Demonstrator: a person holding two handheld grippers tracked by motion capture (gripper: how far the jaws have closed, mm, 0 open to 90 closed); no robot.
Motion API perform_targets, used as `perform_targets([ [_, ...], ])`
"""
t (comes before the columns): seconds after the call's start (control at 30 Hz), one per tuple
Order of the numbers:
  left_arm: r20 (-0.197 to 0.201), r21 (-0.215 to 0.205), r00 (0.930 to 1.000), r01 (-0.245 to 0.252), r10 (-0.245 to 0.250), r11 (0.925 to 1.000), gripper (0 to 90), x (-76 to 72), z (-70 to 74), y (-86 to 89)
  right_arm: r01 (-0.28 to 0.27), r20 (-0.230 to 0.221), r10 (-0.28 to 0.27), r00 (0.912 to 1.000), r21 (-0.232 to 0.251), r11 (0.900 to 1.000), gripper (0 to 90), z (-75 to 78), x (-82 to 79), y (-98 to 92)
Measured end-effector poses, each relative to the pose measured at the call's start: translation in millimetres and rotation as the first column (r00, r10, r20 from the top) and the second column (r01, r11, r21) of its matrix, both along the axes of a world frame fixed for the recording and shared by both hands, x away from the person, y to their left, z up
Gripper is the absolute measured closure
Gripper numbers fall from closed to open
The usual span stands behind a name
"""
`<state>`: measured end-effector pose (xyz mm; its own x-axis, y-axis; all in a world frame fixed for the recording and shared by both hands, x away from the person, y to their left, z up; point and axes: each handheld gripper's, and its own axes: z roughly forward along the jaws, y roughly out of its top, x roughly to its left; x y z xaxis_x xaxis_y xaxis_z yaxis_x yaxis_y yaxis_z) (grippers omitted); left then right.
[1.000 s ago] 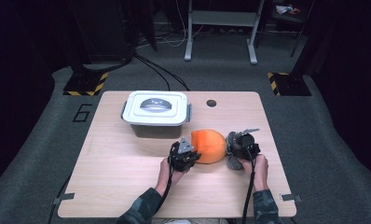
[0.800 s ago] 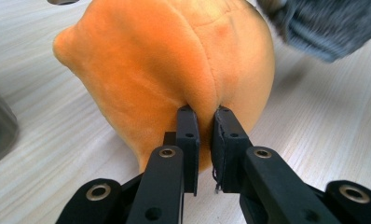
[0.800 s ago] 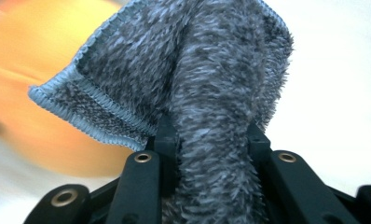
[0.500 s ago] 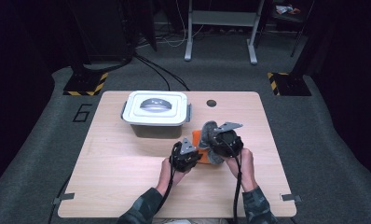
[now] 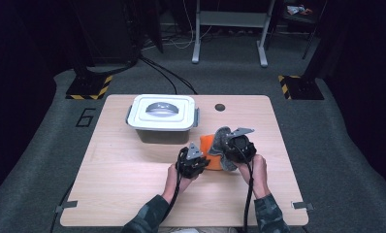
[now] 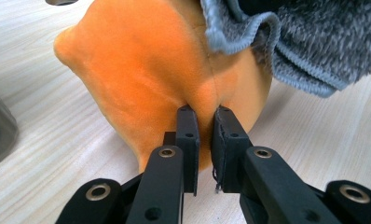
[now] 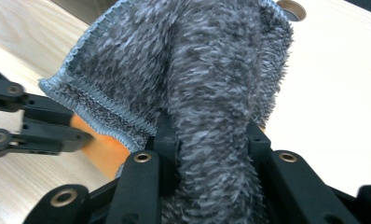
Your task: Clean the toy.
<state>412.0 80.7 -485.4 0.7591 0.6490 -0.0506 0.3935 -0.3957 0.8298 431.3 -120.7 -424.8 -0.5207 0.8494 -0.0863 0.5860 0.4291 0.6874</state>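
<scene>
An orange plush cloth [image 5: 208, 144] [image 6: 141, 70] lies mid-table, just in front of the lidded box. My left gripper [image 5: 203, 161] [image 6: 206, 114] is shut on a pinch of its near edge. A grey fuzzy cloth [image 5: 222, 139] [image 7: 193, 70] with a stitched hem is draped over the orange one's right side [image 6: 314, 42]. My right gripper [image 5: 226, 156] [image 7: 211, 135] is shut on a thick fold of that grey cloth, held a little above the table. I cannot tell whether grey and orange are one piece. The left gripper's jaws [image 7: 58, 133] and a strip of orange [image 7: 102, 151] appear at the left of the right gripper view.
A white-lidded grey container [image 5: 162, 114] stands just behind the cloth, at the table's back left. A small round hole [image 5: 220, 107] marks the wooden table [image 5: 108, 194] behind the right gripper. Cables trail from both grippers towards the near edge.
The right gripper has moved left and upward towards the left gripper, carrying the cloth's edge over. The orange surface has shrunk and grey fabric now covers its right side. The left gripper has stayed put.
</scene>
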Motion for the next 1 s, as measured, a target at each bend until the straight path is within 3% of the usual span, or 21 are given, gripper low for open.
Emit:
perform_targets([
  [0.5,0.0,0.002,1.0,0.002,-0.002,1.0,81.8,0.5,-0.2,-0.2,0.112,-0.05,-0.112,0.9925,0.011,0.994,66.4,-19.5,8.4,-32.6],
  [0.6,-0.002,0.001,1.0,0.002,-0.002,1.0,81.8,0.7,-0.5,0.0,0.128,-0.047,-0.129,0.9905,-0.027,0.991,66.5,-25.0,10.8,-35.5],
  [1.0,-0.002,-0.001,1.0,-0.001,0.001,1.0,81.7,0.7,-0.8,0.0,0.177,-0.11,-0.18,0.9775,-0.041,0.983,66.6,-47.9,19.9,-45.6],
])
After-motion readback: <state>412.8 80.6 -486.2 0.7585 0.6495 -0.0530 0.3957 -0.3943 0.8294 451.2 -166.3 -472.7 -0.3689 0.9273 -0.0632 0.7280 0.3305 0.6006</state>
